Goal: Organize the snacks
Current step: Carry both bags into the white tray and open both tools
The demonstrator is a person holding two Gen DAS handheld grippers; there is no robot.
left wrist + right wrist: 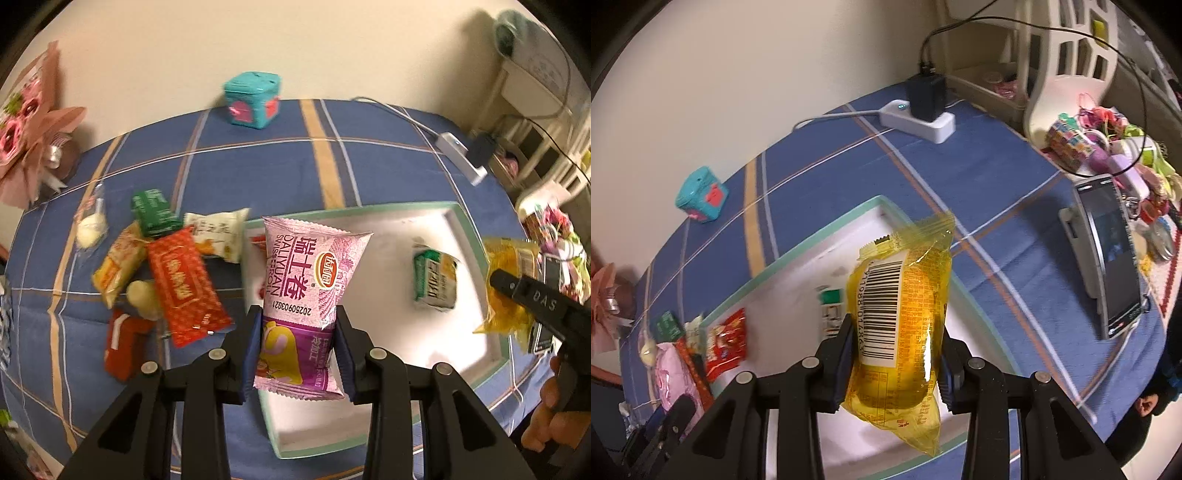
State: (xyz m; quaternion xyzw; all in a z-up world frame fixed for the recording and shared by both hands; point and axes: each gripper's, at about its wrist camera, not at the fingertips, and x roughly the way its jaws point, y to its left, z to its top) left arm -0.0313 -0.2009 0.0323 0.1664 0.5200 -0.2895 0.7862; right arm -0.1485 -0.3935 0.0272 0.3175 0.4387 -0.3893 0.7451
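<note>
My left gripper (297,332) is shut on a pink Swiss-roll packet (306,288), held above the near left part of a white tray with a green rim (476,236). A green and white packet (436,280) lies inside that tray. My right gripper (895,347) is shut on a yellow see-through packet (905,317) with a barcode, held over the same tray (798,243). In the left wrist view the right gripper (517,291) and its yellow packet (506,295) hang at the tray's right rim. A red packet (726,339) lies at the tray's left end.
Loose snacks lie left of the tray on the blue plaid cloth: a red packet (184,288), a green box (153,212), a yellow packet (118,269), a white packet (218,236). A teal cube (253,99) stands at the back. A power strip (919,118) and phone (1112,258) sit to the right.
</note>
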